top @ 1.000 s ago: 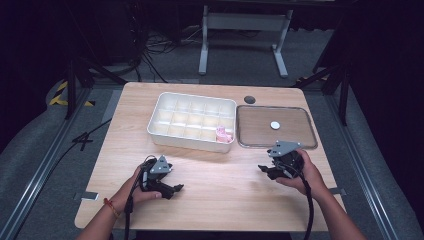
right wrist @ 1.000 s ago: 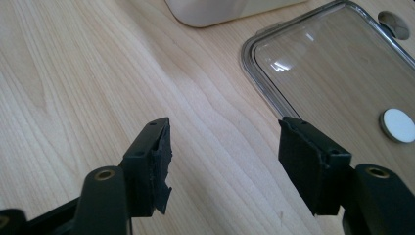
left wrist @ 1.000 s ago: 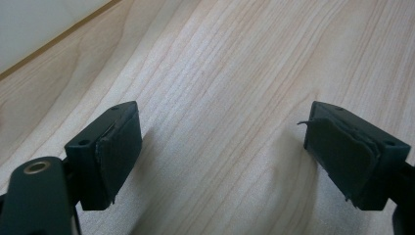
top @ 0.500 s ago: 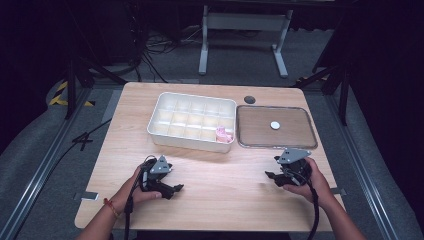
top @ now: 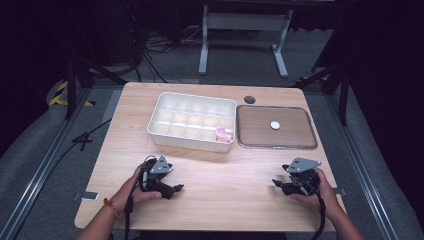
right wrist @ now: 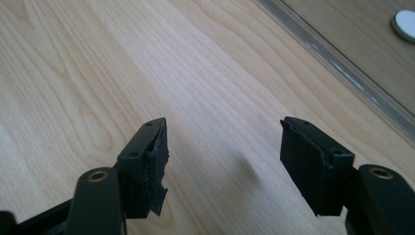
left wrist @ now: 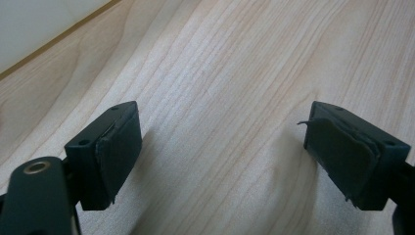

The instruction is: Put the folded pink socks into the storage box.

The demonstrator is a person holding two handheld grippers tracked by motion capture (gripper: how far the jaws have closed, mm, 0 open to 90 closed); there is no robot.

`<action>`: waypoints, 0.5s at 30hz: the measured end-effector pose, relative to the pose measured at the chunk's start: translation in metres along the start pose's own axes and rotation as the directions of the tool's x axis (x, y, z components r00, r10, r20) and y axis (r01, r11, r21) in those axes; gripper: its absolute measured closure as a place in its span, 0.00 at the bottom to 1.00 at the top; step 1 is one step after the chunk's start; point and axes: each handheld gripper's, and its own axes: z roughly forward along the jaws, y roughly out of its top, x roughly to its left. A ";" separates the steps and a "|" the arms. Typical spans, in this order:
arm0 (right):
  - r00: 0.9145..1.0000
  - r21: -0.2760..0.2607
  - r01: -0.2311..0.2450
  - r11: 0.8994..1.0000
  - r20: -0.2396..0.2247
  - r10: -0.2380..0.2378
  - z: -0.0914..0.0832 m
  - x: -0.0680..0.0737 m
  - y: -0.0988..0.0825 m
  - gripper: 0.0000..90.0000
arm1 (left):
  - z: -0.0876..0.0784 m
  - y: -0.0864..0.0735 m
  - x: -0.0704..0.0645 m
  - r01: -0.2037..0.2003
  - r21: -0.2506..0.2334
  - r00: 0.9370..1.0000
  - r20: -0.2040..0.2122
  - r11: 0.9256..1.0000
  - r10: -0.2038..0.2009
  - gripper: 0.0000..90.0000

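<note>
Pink piece (top: 223, 133), perhaps crumpled, in compartment box (top: 170, 135)

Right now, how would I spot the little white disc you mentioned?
Find the wooden table, then the shallow clear-rimmed tray right of the white divided box. The white disc lies alone in that tray, unlike the pink item in the box.
</note>
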 end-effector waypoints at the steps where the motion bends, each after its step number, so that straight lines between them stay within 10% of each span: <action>1: 1.000 -0.004 -0.009 1.000 -0.003 0.009 -0.001 0.000 -0.003 0.39 | 0.000 0.000 0.000 0.000 0.000 1.000 0.000 1.000 0.000 0.16; 15: 0.991 -0.091 -0.130 0.987 -0.037 0.127 -0.003 0.002 -0.035 0.30 | 0.000 0.000 0.000 0.000 0.000 1.000 0.000 1.000 0.000 0.16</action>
